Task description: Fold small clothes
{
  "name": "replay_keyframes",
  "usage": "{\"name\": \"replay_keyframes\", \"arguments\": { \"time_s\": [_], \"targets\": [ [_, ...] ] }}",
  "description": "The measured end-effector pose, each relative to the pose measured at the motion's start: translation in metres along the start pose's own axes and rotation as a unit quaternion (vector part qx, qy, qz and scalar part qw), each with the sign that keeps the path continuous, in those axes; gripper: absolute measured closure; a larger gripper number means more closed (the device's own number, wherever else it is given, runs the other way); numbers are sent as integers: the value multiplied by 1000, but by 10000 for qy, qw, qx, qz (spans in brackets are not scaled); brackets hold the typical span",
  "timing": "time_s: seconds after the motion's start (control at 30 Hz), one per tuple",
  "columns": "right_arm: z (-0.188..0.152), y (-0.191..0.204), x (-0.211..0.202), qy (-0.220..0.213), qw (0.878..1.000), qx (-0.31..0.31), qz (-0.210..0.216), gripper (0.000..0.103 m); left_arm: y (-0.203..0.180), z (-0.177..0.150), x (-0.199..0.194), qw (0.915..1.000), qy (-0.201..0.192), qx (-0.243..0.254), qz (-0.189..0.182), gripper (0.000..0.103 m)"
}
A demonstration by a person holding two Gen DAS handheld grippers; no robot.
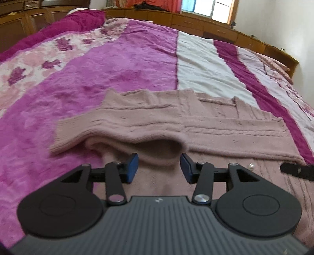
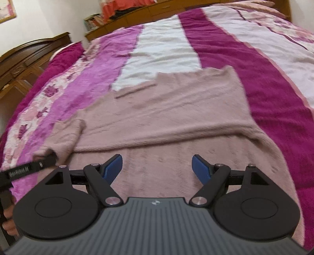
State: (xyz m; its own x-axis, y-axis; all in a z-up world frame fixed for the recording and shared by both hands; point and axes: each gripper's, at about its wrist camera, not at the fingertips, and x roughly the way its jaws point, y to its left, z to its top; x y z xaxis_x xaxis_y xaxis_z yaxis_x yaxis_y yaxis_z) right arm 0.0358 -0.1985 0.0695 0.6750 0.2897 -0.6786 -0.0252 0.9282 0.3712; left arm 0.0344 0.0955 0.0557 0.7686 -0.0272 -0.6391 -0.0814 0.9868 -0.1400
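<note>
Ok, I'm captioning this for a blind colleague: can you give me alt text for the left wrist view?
The open left gripper hovers at the raised, folded edge of a dusty pink knitted sweater spread on a bed. Under the sweater lies a magenta, pink and white bedspread, with a wooden headboard and a window beyond.

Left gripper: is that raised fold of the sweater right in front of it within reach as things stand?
Probably yes. The left gripper has its jaws open, and the sweater fold bulges just ahead, between the fingertips, with nothing in the way.
</note>
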Motion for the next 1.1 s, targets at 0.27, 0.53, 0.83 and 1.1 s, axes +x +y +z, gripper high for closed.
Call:
{"name": "replay_keyframes", "arguments": {
  "time_s": [0.27, 0.53, 0.83, 1.1],
  "targets": [
    [22, 48, 26, 260, 9974, -296, 600, 20, 33, -5, -13, 9968, -42, -248, 760, 54],
    [46, 89, 75, 702, 9915, -143, 1089, 21, 54, -1, 16, 9938, 178, -501, 980, 54],
    [61, 129, 129, 1034, 9861, -222, 1285, 32, 52, -1, 32, 9936, 174, -483, 1008, 53],
    [61, 149, 166, 1314, 9778, -309, 1600, 91, 53, -4, 34, 9939, 119, -419, 1011, 52]
  ]
}}
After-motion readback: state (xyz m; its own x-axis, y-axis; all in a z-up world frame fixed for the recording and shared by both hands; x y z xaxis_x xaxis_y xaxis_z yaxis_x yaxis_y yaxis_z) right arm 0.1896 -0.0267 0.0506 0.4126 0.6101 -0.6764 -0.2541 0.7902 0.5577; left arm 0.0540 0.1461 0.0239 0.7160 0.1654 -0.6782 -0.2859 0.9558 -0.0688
